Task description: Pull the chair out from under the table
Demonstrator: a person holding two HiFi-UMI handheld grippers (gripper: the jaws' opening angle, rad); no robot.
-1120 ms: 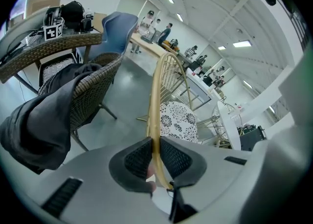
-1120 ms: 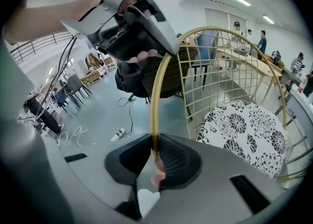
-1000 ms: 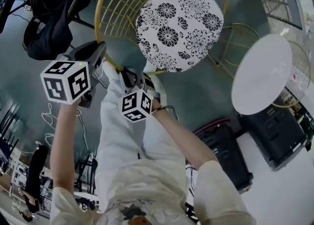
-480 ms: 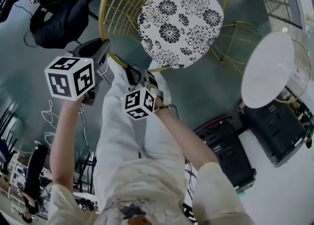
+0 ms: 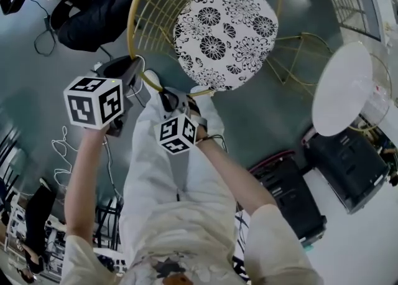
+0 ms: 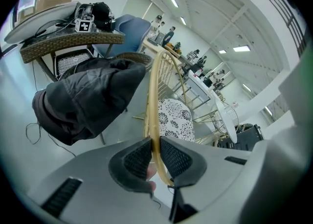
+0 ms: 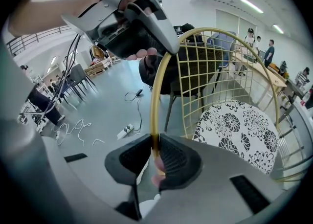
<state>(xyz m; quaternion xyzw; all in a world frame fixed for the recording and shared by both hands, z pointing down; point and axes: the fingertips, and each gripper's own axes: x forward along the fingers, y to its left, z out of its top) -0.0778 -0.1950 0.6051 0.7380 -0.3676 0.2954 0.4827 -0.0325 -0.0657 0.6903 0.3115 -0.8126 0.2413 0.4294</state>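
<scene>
The chair has a gold wire back [image 5: 155,4] and a round black-and-white floral seat [image 5: 224,28]. It stands on the grey floor, left of the round white table [image 5: 348,88]. My left gripper [image 5: 132,72] is shut on the gold top rim [image 6: 155,96] of the back, with the tube pinched between its black pads. My right gripper [image 5: 169,96] is shut on the same rim [image 7: 157,86], a little further along towards the seat. In the left gripper view the left gripper [image 6: 155,152] shows the seat [image 6: 173,120] beyond it. The right gripper [image 7: 155,152] sees the seat [image 7: 239,130] to its right.
A black jacket [image 5: 93,10] hangs on another chair to the left, close to the gold back. Black boxes [image 5: 348,165] stand below the white table. Loose cables [image 5: 62,147] and a power strip [image 7: 124,131] lie on the floor. The person's legs stand just behind the chair.
Both grippers keep their hold on the rim and stay about where they were. The head view has drifted a little, so the table now sits slightly further right.
</scene>
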